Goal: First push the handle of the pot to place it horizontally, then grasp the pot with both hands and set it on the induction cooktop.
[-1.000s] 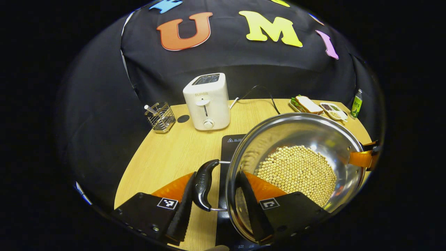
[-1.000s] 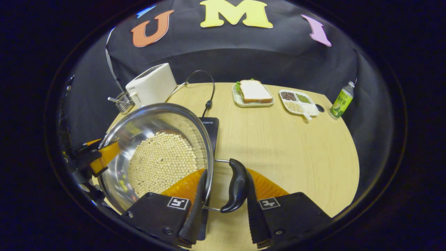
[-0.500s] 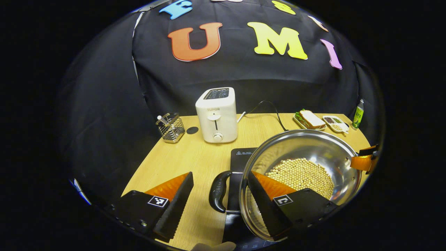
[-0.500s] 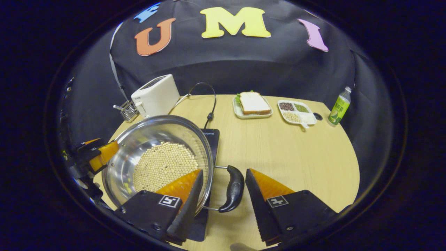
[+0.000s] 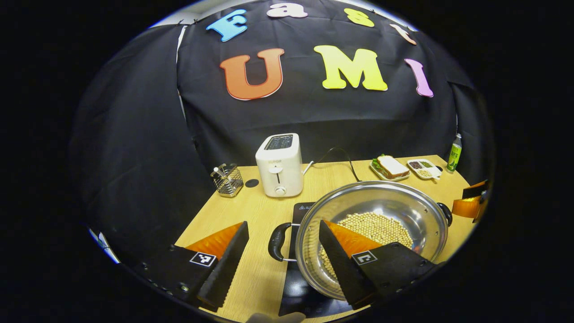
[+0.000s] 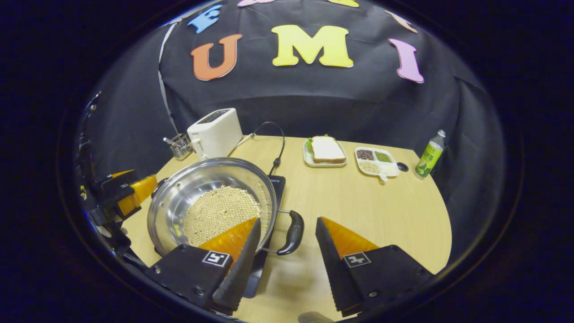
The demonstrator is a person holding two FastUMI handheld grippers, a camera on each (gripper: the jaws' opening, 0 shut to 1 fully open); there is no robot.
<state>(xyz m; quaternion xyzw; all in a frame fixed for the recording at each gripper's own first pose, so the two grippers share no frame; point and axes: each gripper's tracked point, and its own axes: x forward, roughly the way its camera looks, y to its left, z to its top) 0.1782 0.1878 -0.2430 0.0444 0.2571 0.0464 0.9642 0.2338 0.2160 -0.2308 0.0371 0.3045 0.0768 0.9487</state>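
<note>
The pot (image 5: 372, 233) sits on the induction cooktop (image 6: 269, 188), so my left tongs (image 5: 282, 264) and right tongs (image 6: 287, 264) gape apart, clear of its handles, job looking done.

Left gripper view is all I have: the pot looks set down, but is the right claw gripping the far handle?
Observer: No. The right claw is open; the right handle lies between its fingers, touched by neither.
Operator: How does the pot sit on that side?
Observer: The cooktop shows its back right corner past the rim of the pot, and the handle juts out over the table.
Operator: Anything behind the pot that I can't see?
Observer: A black cord ends on the table just behind the cooktop's back edge.
</note>
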